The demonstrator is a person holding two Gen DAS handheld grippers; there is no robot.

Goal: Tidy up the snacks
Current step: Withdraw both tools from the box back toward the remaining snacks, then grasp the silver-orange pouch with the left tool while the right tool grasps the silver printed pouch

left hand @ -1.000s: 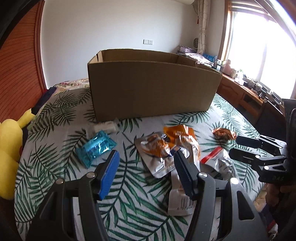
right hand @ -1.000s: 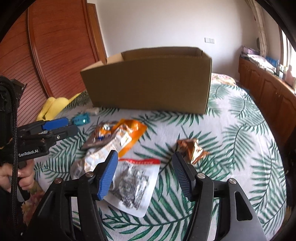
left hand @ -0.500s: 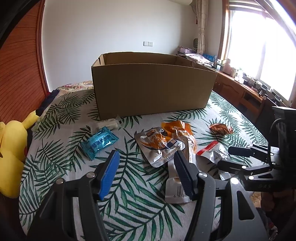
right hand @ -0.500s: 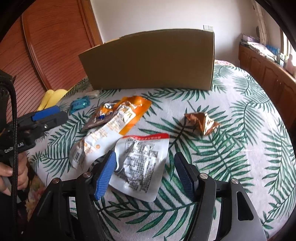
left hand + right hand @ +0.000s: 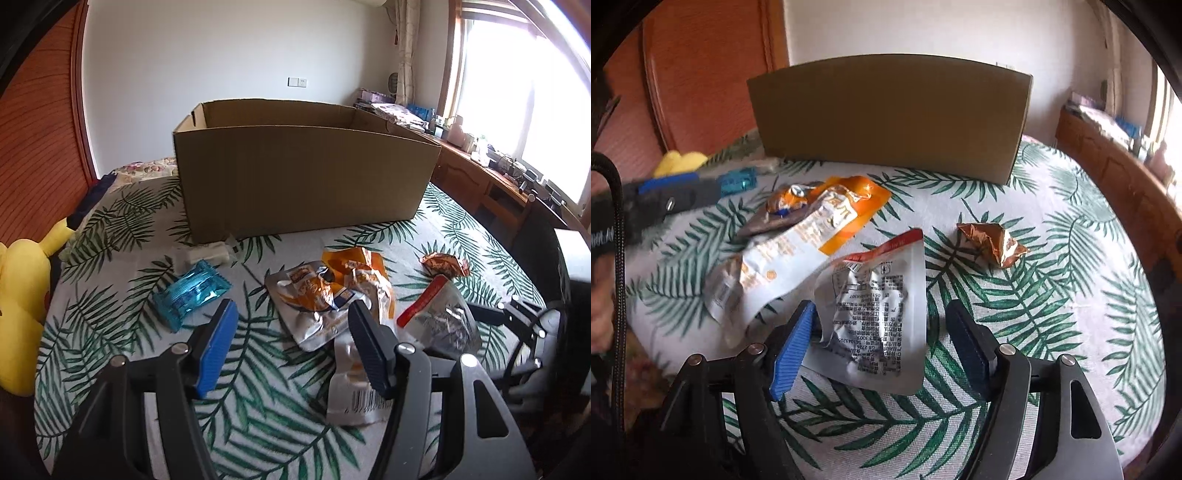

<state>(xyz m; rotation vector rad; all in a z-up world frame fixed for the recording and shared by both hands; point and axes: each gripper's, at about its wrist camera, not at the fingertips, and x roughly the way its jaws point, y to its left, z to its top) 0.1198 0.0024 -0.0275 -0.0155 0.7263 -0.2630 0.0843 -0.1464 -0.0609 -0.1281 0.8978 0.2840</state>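
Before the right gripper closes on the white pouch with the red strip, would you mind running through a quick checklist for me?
1. White pouch lies between the right gripper's pads: ok.
2. Right jaws are opening and not pressing the pouch: ok.
3. Pouch free of neighbours: not ok, its left edge overlaps the orange-and-white packet.
4. Left gripper empty, jaws opening: ok.
5. Cardboard box open on top: ok.
6. Room inside the box: cannot tell.

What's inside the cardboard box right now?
Only bare inner walls near the rim of the box show in the left view. Its front wall hides the floor, so contents cannot be told.
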